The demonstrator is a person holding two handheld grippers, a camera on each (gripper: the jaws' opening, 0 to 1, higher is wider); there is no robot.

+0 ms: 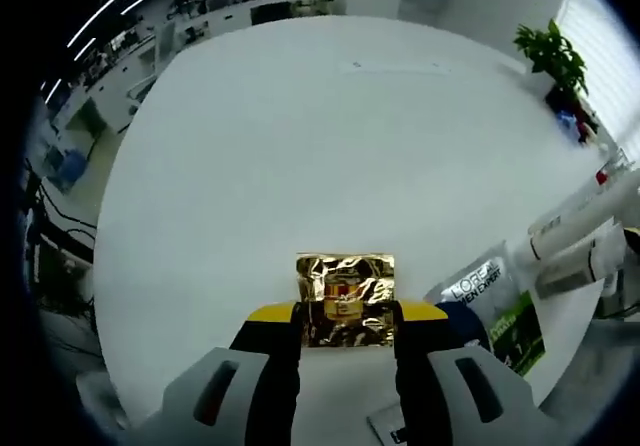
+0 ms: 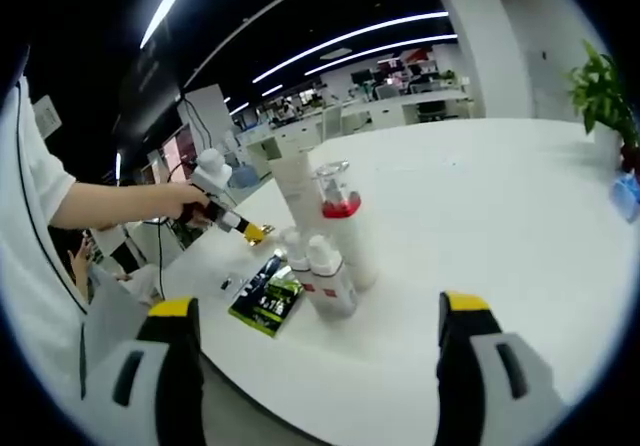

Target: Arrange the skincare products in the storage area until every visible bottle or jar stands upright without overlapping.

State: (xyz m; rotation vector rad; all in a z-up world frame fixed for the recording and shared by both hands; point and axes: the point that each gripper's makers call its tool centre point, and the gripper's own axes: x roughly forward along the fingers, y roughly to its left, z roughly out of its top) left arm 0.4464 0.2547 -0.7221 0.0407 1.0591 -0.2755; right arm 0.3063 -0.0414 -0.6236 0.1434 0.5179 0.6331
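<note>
- Gripping a gold foil packet (image 1: 345,299), the left gripper (image 1: 346,318) has both jaws pressed on the packet's lower edges, over the white table (image 1: 300,136); packet print too crumpled to read.
- Lying flat beside it: grey sachet (image 1: 478,284) reading "L'OREAL MEN EXPERT", green-black pack (image 1: 517,333) overlapping it.
- Right gripper (image 2: 315,351) open, jaws wide apart, holding nothing.
- Standing upright mid-table: white tube (image 2: 297,191), clear red-topped bottle (image 2: 345,228), two small white bottles (image 2: 325,278) touching; labels unreadable.
- Green-black pack (image 2: 265,303) flat near table edge.

At four o'clock in the left gripper view, the flat pack (image 1: 490,301) read "L'OREAL MEN EXPERT"; print on the other products was too small to read.
</note>
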